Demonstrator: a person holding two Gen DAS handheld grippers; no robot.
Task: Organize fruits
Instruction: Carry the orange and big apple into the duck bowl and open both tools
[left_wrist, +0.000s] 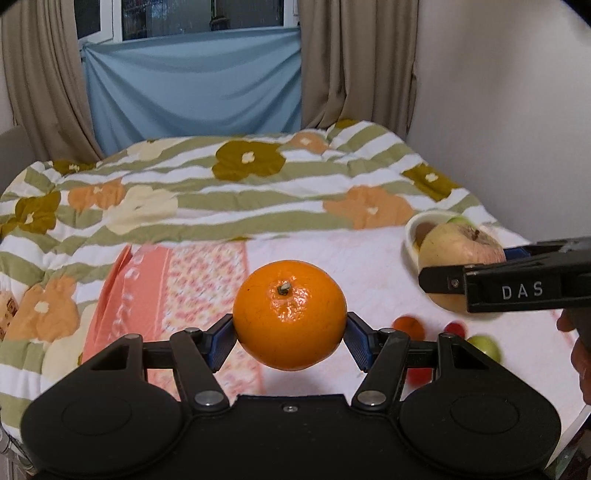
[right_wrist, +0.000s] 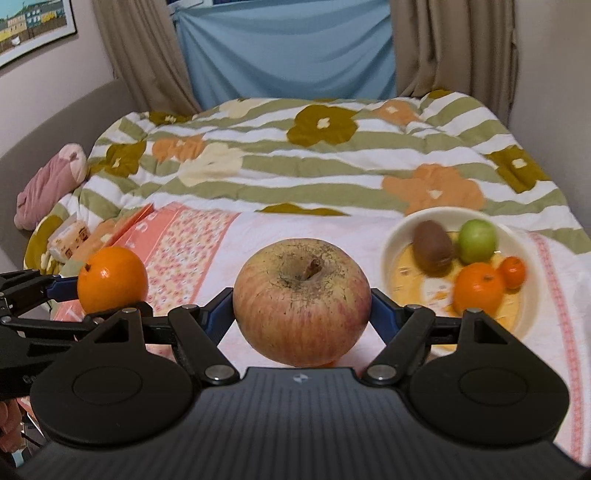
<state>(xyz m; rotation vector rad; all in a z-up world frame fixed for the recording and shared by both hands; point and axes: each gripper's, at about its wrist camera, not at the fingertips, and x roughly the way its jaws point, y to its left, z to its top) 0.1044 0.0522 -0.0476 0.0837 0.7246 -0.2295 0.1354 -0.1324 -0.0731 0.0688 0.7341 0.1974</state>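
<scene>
My left gripper (left_wrist: 290, 325) is shut on an orange (left_wrist: 290, 314) and holds it above the bed; the orange also shows at the left of the right wrist view (right_wrist: 112, 278). My right gripper (right_wrist: 302, 306) is shut on a large reddish apple (right_wrist: 302, 301), also seen at the right of the left wrist view (left_wrist: 458, 251). A cream bowl (right_wrist: 399, 236) lies ahead to the right and holds a kiwi (right_wrist: 433, 245), a green apple (right_wrist: 477, 240), an orange (right_wrist: 478, 288) and a small tangerine (right_wrist: 512, 271).
The bed carries a striped floral quilt (right_wrist: 332, 162) and a pink patterned sheet (left_wrist: 207, 280). Small loose fruits lie on the sheet: a tangerine (left_wrist: 408, 326), a red one (left_wrist: 455, 328), a green one (left_wrist: 485, 345). A pink soft toy (right_wrist: 51, 181) lies far left.
</scene>
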